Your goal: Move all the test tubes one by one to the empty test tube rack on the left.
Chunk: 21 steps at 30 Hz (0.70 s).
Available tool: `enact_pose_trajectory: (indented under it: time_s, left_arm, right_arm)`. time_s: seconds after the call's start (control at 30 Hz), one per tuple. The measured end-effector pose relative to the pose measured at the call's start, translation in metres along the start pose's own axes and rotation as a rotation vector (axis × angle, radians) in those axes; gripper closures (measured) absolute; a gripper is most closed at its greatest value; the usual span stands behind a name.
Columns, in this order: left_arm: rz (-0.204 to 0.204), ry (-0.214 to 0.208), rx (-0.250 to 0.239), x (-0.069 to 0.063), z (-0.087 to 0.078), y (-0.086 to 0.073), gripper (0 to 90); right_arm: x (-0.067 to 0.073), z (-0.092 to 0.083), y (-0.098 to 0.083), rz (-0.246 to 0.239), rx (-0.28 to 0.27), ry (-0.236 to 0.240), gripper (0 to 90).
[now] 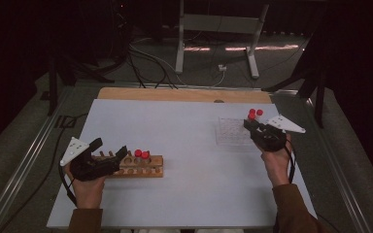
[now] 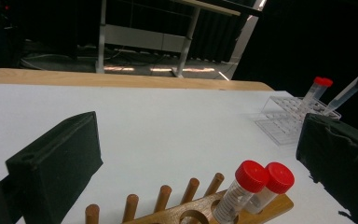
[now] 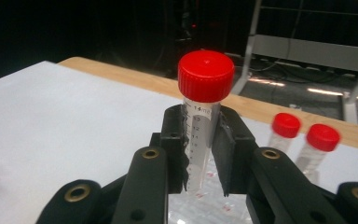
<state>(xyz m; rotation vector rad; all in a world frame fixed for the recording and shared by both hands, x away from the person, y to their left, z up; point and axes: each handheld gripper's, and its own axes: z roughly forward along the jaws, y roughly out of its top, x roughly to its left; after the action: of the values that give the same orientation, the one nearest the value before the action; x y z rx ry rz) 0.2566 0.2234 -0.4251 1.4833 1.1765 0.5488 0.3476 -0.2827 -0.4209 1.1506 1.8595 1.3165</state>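
Our right tongs (image 3: 200, 154) clamp a red-capped tube (image 3: 202, 121) upright between their pads, above the clear rack (image 1: 230, 131) near the desk's (image 1: 175, 126) right edge, where two more tubes (image 3: 303, 135) stand. Our left tongs (image 2: 196, 158) gape wide around the wooden rack (image 1: 141, 167) toward the desk's near left corner; it holds two capped tubes (image 2: 254, 186).

Left gripper (image 1: 111, 156): jaws spread wide apart, pointing level toward the right in the high view, low over the worktop.
Left hand (image 1: 88, 187): wrapped round the gripper's body from behind, forearm coming in from the bottom edge.
Right gripper (image 3: 200, 149): jaws clamped on a tube (image 3: 200, 135), which stands upright between the pads.
Right hand (image 1: 277, 162): gripping from below, brown sleeve at the wrist.
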Motion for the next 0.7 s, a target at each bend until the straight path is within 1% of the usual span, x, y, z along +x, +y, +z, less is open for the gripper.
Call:
enact_pose_trajectory:
  time_s: [0.13,0.27,0.33,0.47,0.6,0.67,0.7]
  left_arm:
    - [0.001,0.001,0.000,0.000,0.000,0.000,0.7]
    - [0.001,-0.001,-0.001,-0.001,0.000,0.000,0.6]
    - [0.008,-0.003,0.000,-0.003,0.000,0.001,0.6]
    - [0.024,-0.012,0.002,-0.009,0.001,0.002,0.6]
    - [0.017,-0.031,-0.002,-0.016,0.001,0.005,0.7]
    - [0.020,-0.042,-0.001,-0.021,0.001,0.007,0.6]
    - [0.023,-0.047,-0.001,-0.024,0.002,0.009,0.7]
  right_arm:
    - [0.005,-0.002,-0.004,-0.004,-0.002,0.032,74.4]
    - [0.008,-0.005,-0.009,0.003,-0.005,0.058,74.4]
    - [0.009,-0.006,-0.011,0.008,-0.003,0.069,74.4]
    - [0.012,-0.008,-0.016,0.011,0.000,0.094,74.4]
    - [0.015,-0.006,-0.020,-0.005,0.011,0.124,74.4]
    - [0.017,-0.005,-0.021,0.011,0.011,0.148,74.4]
    - [0.018,-0.004,-0.021,0.011,0.013,0.154,74.4]
